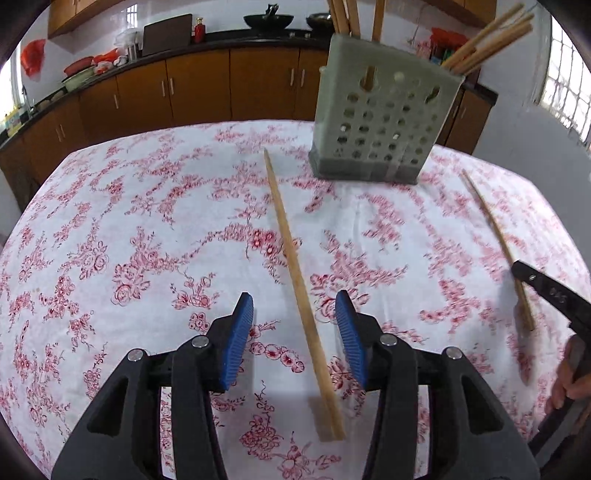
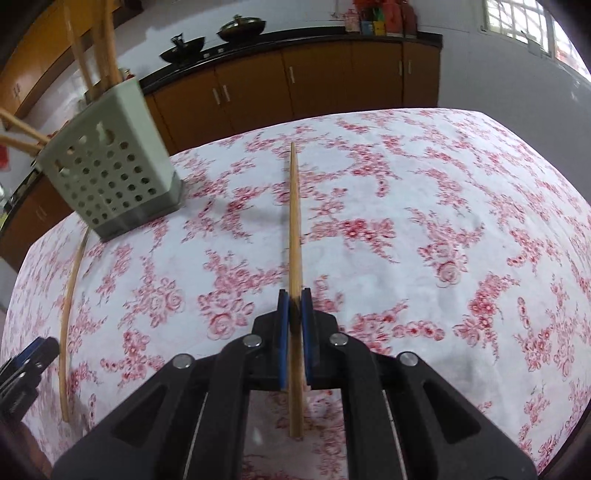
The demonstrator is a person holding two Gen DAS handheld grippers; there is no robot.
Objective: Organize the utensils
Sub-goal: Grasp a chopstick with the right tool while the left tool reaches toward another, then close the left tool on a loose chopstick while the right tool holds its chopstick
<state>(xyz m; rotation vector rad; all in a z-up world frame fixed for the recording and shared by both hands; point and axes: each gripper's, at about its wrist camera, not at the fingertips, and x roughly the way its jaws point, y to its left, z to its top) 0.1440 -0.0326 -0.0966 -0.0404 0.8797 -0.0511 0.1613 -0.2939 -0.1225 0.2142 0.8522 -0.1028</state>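
The right gripper (image 2: 294,301) is clamped on one chopstick (image 2: 294,221). The left gripper (image 1: 294,314) is held open astride another chopstick (image 1: 295,266) lying near the holder (image 1: 380,122). It is best lowered squarely and closed mid-length, so the stick is not rolled.

Tablecloth (image 1: 147,229) — white, printed all over with red-pink rose sprays. Utensil holder (image 1: 380,122) — pale grey-green with rows of round holes and a darker grey base; chopsticks (image 1: 295,273) light tan wood. Gripper pads (image 1: 242,339) ribbed blue on black arms; cabinets (image 1: 229,88) orange-brown under a black counter, with black woks (image 1: 269,20) and a red bottle (image 1: 199,31).
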